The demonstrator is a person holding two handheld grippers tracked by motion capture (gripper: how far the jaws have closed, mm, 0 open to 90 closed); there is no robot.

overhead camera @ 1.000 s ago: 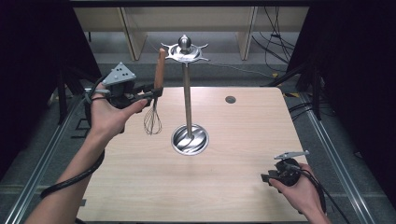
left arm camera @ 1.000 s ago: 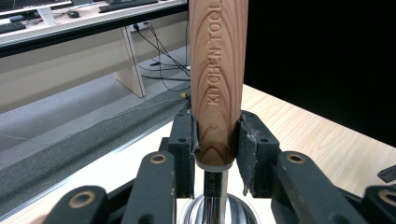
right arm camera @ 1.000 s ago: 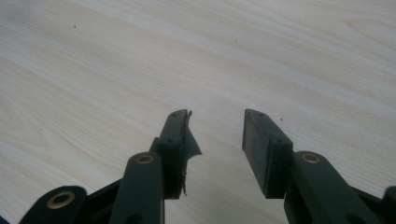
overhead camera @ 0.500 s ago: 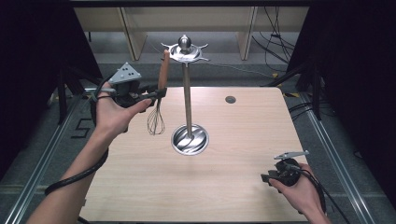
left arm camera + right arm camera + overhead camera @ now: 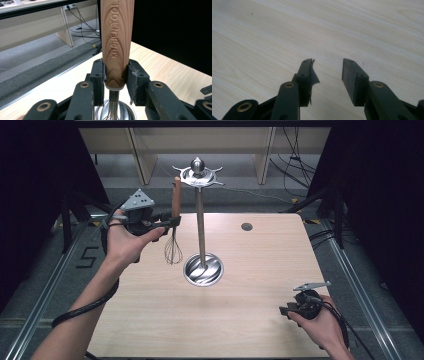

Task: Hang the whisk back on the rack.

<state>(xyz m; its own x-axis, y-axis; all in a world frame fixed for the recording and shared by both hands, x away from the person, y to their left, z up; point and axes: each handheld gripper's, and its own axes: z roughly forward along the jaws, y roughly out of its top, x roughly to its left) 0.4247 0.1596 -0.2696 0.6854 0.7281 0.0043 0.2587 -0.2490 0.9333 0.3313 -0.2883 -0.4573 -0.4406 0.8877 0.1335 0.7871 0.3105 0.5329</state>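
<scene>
My left gripper (image 5: 172, 222) is shut on the wooden handle of a whisk (image 5: 176, 200), which it holds upright above the table's left part. The wire head (image 5: 173, 251) hangs below the jaws. In the left gripper view the handle (image 5: 117, 42), stamped KITCHEN TOOL, stands clamped between both pads. Just right of the whisk rises a metal utensil stand (image 5: 200, 215) with a round base (image 5: 203, 270) and a hooked top disc (image 5: 198, 174). The handle's top reaches about the disc's height, slightly to its left. My right gripper (image 5: 285, 310) rests low at the front right, open and holding nothing, its pads (image 5: 352, 80) over bare wood.
The light wooden table (image 5: 150, 320) has a small dark round hole (image 5: 246, 226) at the back right. Metal rails run along both sides on the floor. Cables (image 5: 295, 165) lie on the floor beyond the far edge, under a pale bench.
My left gripper has lifted the whisk a little and carried it right, closer to the stand's top disc. The right gripper has stayed put.
</scene>
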